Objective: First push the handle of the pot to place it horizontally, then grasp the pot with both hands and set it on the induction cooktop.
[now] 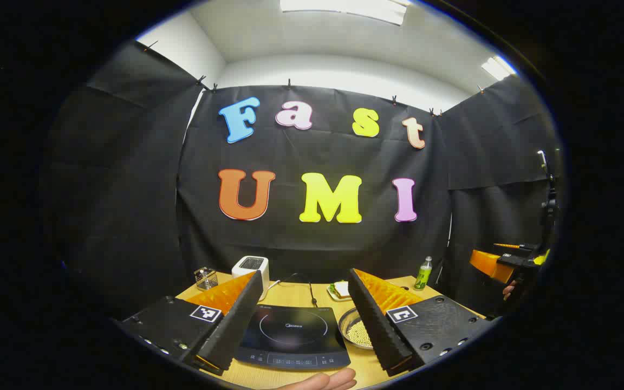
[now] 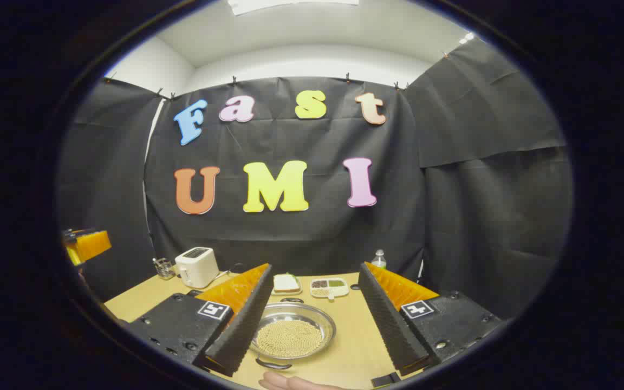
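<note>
A shallow silver pot [image 2: 293, 336] holding small pale beans stands on the wooden table, low between the fingers of my open right gripper [image 2: 316, 268]. One dark handle [image 2: 292, 299] points away from me and the other [image 2: 273, 364] toward me. The black induction cooktop [image 1: 290, 336] lies flat below my open left gripper [image 1: 305, 276], between its fingers. The pot [image 1: 358, 330] sits just right of the cooktop, partly hidden by a finger. Both grippers hover above the table and hold nothing.
At the back stand a white toaster [image 2: 196, 266], a small rack [image 2: 163, 267], a sandwich plate [image 2: 286, 283], a compartment tray [image 2: 329, 287] and a bottle [image 2: 379, 259]. A person's hand [image 2: 290, 382] rests at the table's near edge. Bare table [image 2: 355, 346] lies right of the pot.
</note>
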A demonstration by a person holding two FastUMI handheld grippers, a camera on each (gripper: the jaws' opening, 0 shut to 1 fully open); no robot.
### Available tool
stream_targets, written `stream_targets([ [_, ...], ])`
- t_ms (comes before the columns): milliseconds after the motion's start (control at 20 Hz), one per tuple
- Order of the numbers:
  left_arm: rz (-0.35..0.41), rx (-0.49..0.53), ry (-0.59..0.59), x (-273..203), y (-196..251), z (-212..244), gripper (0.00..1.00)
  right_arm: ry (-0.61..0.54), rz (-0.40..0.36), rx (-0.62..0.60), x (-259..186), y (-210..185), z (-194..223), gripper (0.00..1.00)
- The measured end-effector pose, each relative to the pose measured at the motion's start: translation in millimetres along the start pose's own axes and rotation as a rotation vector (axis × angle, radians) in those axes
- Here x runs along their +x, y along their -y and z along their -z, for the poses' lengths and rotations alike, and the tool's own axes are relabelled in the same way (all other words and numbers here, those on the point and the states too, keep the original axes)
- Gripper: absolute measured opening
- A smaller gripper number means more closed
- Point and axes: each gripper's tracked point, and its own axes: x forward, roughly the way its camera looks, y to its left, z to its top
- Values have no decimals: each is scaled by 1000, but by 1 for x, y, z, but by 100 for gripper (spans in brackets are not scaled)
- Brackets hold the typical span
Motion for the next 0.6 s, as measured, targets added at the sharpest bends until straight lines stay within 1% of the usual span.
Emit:
stream_targets([
  [100,-5,10,-1,0,-2,2,95,5,6,15,0,2,5,96],
  [150,-8,19,1,0,-2,2,95,6,3,19,1,1,8,100],
  [200,-15,30,7,1,-4,1,95,2,-4,22,1,-1,12,96],
  [300,-22,58,20,2,-3,-1,95,-26,-23,30,0,-4,22,96],
  [400,-14,84,23,3,3,2,95,-26,-28,35,-2,-4,19,96],
  [500,-13,85,31,1,10,2,95,0,-10,24,-5,2,11,96],
  [600,-6,79,31,-1,14,3,95,24,-15,31,-10,-1,7,96],
])
